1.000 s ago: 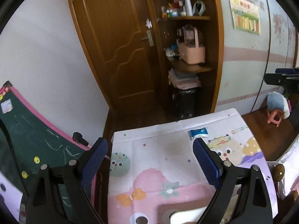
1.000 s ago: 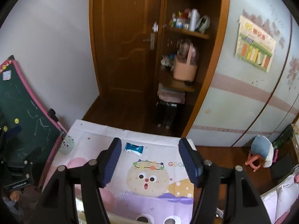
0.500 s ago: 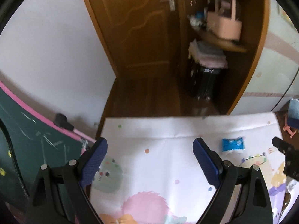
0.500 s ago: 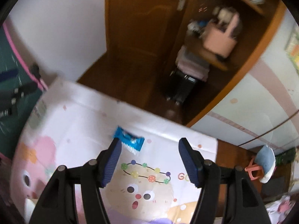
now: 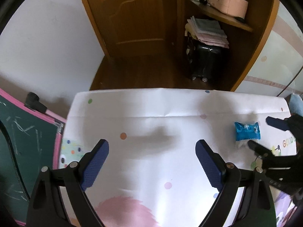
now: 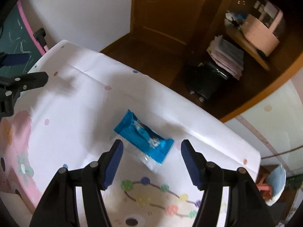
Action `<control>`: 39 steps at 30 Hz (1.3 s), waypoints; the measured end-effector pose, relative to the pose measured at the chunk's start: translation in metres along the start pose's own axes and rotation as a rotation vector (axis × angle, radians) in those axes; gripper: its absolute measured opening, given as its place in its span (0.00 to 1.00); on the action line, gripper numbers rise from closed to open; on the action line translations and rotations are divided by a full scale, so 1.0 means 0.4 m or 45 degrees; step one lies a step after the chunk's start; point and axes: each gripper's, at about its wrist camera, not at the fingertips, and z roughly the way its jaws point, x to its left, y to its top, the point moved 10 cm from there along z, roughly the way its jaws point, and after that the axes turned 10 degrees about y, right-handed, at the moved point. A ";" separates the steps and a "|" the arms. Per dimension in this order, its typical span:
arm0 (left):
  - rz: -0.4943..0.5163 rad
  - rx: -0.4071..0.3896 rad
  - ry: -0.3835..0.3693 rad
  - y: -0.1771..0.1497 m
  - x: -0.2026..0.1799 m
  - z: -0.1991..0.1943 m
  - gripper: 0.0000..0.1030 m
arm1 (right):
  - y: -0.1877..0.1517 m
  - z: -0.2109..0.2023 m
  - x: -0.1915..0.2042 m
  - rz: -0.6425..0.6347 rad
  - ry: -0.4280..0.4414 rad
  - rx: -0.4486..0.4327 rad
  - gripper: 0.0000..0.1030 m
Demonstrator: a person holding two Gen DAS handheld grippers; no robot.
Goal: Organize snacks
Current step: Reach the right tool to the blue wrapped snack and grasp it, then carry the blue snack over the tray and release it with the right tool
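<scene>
A blue snack packet [image 6: 143, 137] lies flat on the cartoon-print tablecloth [image 6: 79, 102], near the table's far edge. My right gripper [image 6: 151, 147] hangs just above it, open, with the packet's near end between its blue pads but untouched. In the left wrist view the same packet [image 5: 247, 132] lies at the right, between the right gripper's fingers [image 5: 276, 123]. My left gripper [image 5: 152, 147] is open over bare white cloth [image 5: 151, 124], holding nothing. It also shows at the left edge of the right wrist view, as the left gripper [image 6: 20, 70].
A green chalkboard with a pink frame [image 5: 22, 132] leans by the table's left side. Beyond the far edge are a wooden door [image 5: 132, 13], a black wheeled case [image 5: 206, 60] under folded cloths, and a shelf with a pink basket [image 5: 227, 1]. A small stool [image 6: 265, 187] stands at the right.
Both grippers have come down and tilted toward the table, so the room slid up out of view. The right gripper closed in over the blue packet. Jaw widths look unchanged.
</scene>
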 end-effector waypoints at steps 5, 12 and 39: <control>-0.099 0.086 -0.061 -0.024 0.001 0.063 0.90 | 0.014 0.046 0.021 0.004 0.059 -0.039 0.62; -0.156 0.178 -0.095 -0.062 0.008 0.129 0.90 | 0.004 0.080 0.016 0.095 0.184 -0.021 0.62; -0.002 -0.023 -0.206 -0.140 0.074 -0.379 0.90 | -0.173 -0.406 0.107 0.306 -0.012 -0.158 0.29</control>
